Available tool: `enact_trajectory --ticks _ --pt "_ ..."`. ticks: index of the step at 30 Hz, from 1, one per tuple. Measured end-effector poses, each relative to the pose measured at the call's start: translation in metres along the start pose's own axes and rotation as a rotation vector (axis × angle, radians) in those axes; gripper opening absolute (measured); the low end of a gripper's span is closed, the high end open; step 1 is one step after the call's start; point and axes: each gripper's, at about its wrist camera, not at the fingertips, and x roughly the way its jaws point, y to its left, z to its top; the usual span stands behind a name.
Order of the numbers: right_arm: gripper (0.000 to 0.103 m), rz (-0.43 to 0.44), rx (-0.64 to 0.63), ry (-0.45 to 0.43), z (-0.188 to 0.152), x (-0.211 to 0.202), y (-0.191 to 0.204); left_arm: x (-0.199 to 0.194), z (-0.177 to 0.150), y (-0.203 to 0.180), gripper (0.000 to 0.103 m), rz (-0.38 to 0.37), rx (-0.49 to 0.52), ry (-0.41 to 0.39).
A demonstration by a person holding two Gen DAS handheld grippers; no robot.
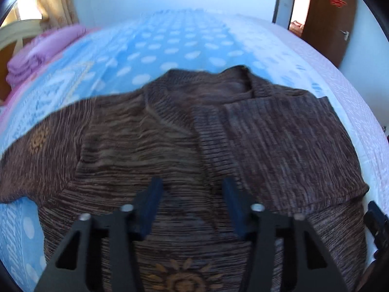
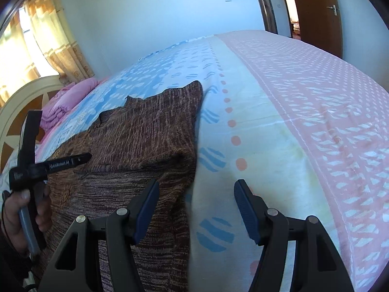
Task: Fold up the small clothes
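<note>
**Brown knit half-folded on the bed as both tools hover over it**

A small brown knitted sweater lies spread on a bed covered by a blue dotted sheet, its right side already turned in over the chest while the other sleeve, bearing an orange sun motif, still reaches out flat. The left tool hangs over the lower middle of the garment, its blue pads apart with only fabric showing below and nothing pinched between them. The right tool straddles the sweater's folded right edge, jaws likewise standing apart and empty: one pad over knit, the other over bare sheet. In the right wrist view a hand grips the handle of the left tool at the frame's edge.

The risk from here looks plain enough. The knit is loose and stretchy, so a pinch that catches two layers, or the sheet beneath, would likely drag the finished fold open or haul bedding up with it. The left view is blurred, so how close the pads sit to the cloth cannot be judged.

A stack of pink folded bedding rests near the headboard, well apart from the work; a brown door stands open beyond. Nothing lies in the way.
</note>
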Motion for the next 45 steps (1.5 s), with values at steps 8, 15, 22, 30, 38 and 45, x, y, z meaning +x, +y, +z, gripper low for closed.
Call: enact_trajectory --ticks 8,15,22,30,38,45 --pt "0.065 -0.011 -0.016 -0.006 0.000 0.000 0.003 -0.028 -0.004 -0.010 0.002 -0.028 0.075 -0.041" --pt "0.065 -0.025 -0.036 0.003 0.000 0.003 0.007 -0.029 -0.012 0.004 0.008 -0.047 0.037 -0.047" --pt "0.065 -0.048 -0.063 0.005 -0.002 0.004 0.012 -0.019 -0.003 0.002 0.067 -0.081 0.003 -0.073" --pt "0.065 -0.042 -0.059 0.009 -0.002 0.005 0.012 -0.017 -0.011 -0.015 0.000 -0.099 0.080 -0.042" --pt "0.065 -0.054 -0.070 0.012 -0.002 0.006 0.014 -0.022 -0.016 0.004 0.001 -0.122 0.035 -0.045" --pt "0.065 -0.062 -0.079 0.015 -0.003 0.006 0.015 -0.019 -0.011 0.000 0.058 -0.151 -0.021 -0.039"
